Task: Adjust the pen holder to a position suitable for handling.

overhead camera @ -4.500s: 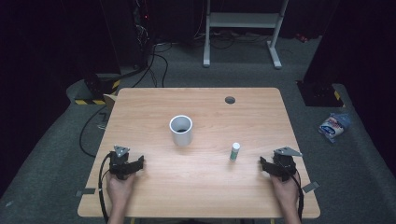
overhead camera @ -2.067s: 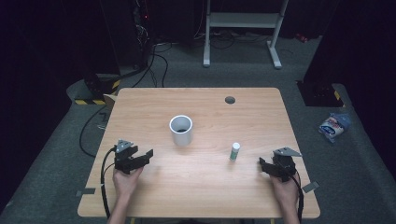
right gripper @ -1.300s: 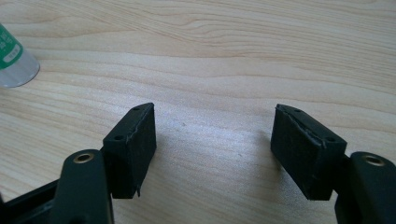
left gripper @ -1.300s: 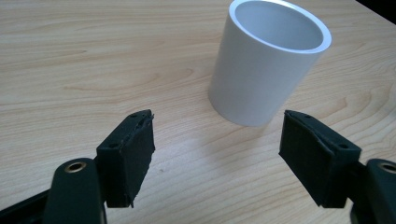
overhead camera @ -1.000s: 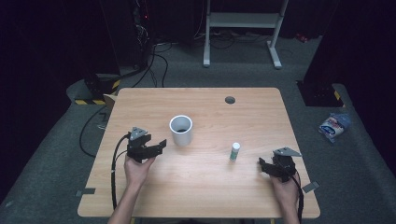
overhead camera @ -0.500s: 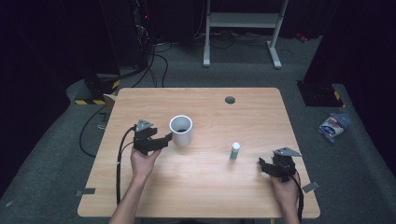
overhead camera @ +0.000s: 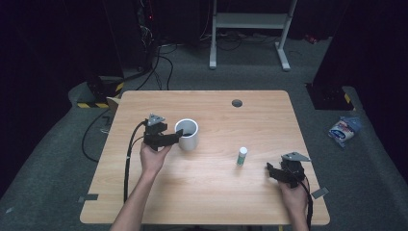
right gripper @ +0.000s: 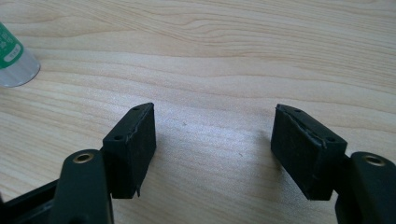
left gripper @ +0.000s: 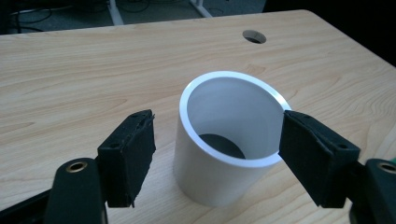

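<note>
Now my left tool [left gripper: 217, 154] sits wide apart round the white cup [left gripper: 229, 140], not squeezing yet. Cup's got nothing inside. Right tool [right gripper: 215, 149] spread wide too, w/ nothing in it.

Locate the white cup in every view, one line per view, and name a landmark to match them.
High view: white cup left of the table's centre, at the left gripper tips.
Left gripper view: centre, between the open jaws.
Right gripper view: not in it.
Shared landmark: round hole in the tabletop, beyond the cup.

Cup [overhead camera: 187, 134] stands mid-table [overhead camera: 216, 202] — bottle [overhead camera: 242, 156] to its right, nearer; hole [overhead camera: 236, 102] behind both.
</note>
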Motion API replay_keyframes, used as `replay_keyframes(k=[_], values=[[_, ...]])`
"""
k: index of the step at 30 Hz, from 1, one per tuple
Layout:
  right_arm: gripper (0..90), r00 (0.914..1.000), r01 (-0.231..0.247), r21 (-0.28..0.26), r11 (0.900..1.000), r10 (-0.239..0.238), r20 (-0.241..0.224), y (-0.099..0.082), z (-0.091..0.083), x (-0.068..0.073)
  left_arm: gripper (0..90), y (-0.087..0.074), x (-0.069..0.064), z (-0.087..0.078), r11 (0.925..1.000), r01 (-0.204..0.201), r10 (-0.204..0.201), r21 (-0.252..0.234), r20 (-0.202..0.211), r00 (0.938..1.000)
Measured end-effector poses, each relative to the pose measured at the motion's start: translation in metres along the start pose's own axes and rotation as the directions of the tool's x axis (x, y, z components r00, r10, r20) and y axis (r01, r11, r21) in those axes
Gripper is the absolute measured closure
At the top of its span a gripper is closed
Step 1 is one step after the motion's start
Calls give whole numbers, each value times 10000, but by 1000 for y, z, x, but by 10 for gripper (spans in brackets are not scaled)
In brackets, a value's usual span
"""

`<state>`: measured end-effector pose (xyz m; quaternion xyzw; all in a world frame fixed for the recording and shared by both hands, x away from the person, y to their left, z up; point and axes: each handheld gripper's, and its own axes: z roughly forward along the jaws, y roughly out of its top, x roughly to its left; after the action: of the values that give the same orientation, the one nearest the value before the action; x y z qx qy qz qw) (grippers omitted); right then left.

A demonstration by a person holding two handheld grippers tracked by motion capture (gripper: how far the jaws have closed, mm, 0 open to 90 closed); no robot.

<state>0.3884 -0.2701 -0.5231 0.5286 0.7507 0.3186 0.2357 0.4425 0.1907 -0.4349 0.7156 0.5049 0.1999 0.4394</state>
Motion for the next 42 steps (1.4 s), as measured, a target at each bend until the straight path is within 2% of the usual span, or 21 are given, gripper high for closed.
replay_keyframes(k=[4,10,19,25,32,42], values=[[311,10000,6,-2,10000,-6,-1,0,0,0,255,2,1,8,9999,33,-32,102,-60,10000],[311,10000,-1,0,10000,1,1,0,0,0,254,6,-2,19,9994,-159,163,304,-141,9998],[311,10000,5,1,10000,-5,-7,0,0,0,277,1,-3,33,9983,-147,152,560,-85,9998],[311,10000,8,0,10000,-8,-6,0,0,0,296,-1,-2,37,9982,-54,57,592,-47,10000],[311,10000,13,-4,10000,-13,-7,0,0,0,324,-5,-3,41,9977,-127,128,672,-18,9999],[311,10000,8,-1,10000,-8,-5,0,0,0,351,-7,-2,40,9983,3,-6,588,51,10000]])
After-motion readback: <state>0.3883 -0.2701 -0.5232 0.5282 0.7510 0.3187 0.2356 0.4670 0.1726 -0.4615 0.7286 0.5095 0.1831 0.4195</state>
